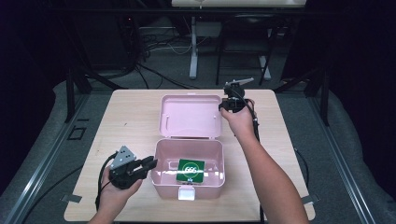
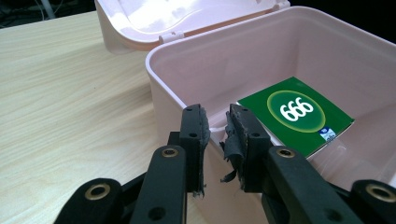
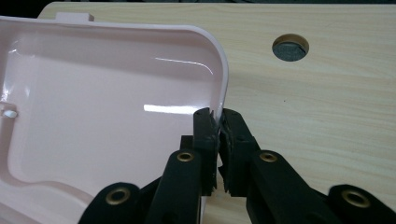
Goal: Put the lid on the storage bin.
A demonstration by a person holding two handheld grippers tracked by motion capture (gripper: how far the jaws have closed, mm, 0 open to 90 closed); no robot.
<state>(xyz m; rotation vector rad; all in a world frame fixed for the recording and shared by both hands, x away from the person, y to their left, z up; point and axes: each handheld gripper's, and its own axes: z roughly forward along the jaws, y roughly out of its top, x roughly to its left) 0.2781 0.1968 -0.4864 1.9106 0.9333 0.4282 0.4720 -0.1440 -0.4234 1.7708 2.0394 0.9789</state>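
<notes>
Pink box point(image 1: 188, 179) sits near the front middle of the wooden table point(image 1: 126, 121), lid point(image 1: 190, 115) thrown fully back and lying flat on the tabletop behind it, inside facing up. On the box floor, toward the right side, lies a green packet point(image 1: 190, 170) w/ "666" in white on a lighter green oval. A small white latch point(image 1: 187, 192) hangs on the box's front wall.

Left gripper point(image 1: 150, 164) is held by the person's left hand point(image 1: 116, 190) just left of the box, jaws pointing right and reaching the box's left wall. In the left gripper view the gripper point(image 2: 215, 122) has its jaws astride that rim, one outside the box, one inside, w/ a narrow gap between pads and rim; they look close on the wall, but I can't tell if they truly squeeze it. Pad rubber looks frayed.

Right gripper point(image 1: 225, 106) is behind and right of the box, at the lid's right edge, held by the right hand point(image 1: 239, 120). In the right gripper view the gripper point(image 3: 218, 122) has its jaws pressed together on the lid's thin rim, one jaw inside the lid, one outside.

A round hole point(image 3: 290, 47) in the tabletop shows beyond the lid.
</notes>
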